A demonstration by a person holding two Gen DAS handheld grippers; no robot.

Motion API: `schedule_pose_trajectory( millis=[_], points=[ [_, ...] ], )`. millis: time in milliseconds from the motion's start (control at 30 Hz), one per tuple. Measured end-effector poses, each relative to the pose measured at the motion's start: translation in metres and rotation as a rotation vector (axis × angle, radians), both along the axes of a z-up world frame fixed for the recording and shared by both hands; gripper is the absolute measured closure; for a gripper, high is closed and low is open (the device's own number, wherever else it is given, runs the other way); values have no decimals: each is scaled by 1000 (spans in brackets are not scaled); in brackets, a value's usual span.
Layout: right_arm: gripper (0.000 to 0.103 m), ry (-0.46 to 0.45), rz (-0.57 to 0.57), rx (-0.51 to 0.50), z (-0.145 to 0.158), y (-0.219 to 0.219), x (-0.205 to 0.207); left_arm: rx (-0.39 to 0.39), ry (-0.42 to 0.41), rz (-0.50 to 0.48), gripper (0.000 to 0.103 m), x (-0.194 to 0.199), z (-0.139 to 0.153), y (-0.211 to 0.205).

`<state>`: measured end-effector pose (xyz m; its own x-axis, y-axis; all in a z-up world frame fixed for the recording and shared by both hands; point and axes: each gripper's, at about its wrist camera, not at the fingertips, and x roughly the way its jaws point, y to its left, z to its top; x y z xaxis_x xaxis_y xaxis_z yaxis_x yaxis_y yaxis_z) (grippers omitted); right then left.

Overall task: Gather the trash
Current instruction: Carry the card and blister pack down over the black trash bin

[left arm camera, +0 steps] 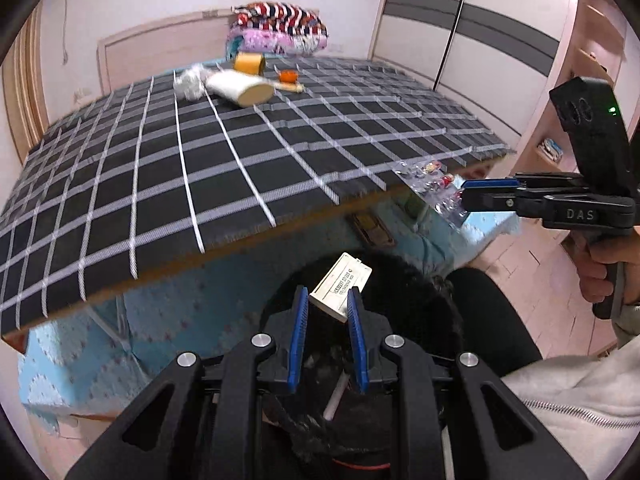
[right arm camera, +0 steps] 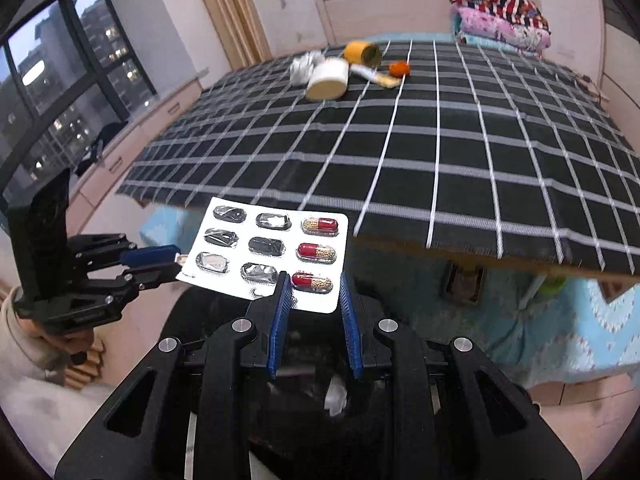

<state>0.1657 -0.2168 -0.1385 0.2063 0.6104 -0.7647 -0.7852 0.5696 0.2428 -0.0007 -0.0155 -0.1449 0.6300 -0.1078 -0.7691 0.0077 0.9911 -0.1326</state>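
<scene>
1. Below both sets of jaws, a dark bin point(left arm camera: 400, 292) lined with a black bag is largely hidden by the grippers. A white scrap point(right arm camera: 335, 398) shows inside; the rest of its contents cannot be made out.
2. The left gripper point(left arm camera: 328, 300) grasps a small cream rectangular box point(left arm camera: 341, 286) with printed text, too blurred to read, directly over the bin.
3. The right gripper point(right arm camera: 312, 292) is clenched on the corner of a foil blister pack point(right arm camera: 268, 250), three red-and-beige capsules left, other pockets crushed.
4. Well beyond the jaws, on the checked bedspread point(right arm camera: 440, 152), lie a crumpled white wad point(right arm camera: 304, 66), a cream cylinder point(right arm camera: 329, 79), a yellow tube point(right arm camera: 363, 53) and an orange item point(right arm camera: 399, 68).
</scene>
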Motion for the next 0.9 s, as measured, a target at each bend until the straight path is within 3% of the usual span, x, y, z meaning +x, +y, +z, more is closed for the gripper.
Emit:
schedule_pose_trajectory(
  millis=[667,900],
  points=[
    [78,102,86,-224,-87,9,-18,12,204,-28,83,11,-73,-9],
    [77,86,94,-292,-106,16,-18,44,255,-42,83,13,-91,-15]
  ],
)
